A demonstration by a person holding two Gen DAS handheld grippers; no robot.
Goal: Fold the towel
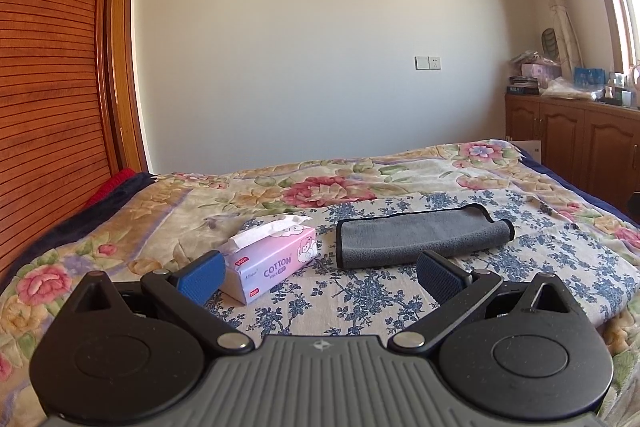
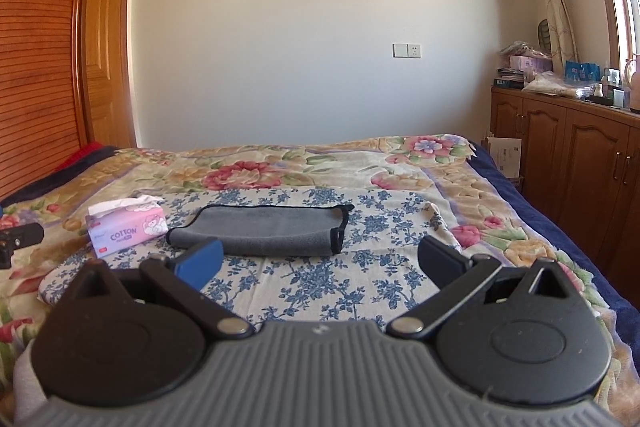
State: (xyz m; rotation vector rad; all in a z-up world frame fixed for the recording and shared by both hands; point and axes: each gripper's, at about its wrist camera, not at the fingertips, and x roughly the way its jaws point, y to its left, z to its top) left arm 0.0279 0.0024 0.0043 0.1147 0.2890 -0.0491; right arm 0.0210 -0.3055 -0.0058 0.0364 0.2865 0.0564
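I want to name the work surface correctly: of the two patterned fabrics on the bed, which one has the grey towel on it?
The blue-flowered white cloth: the grey towel lies on it, while the pink-flowered bedspread lies underneath.

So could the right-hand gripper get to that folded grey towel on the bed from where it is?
Probably yes. The right gripper is open, and only bare blue-flowered cloth lies between it and the folded grey towel. The pink tissue box sits off to the left.
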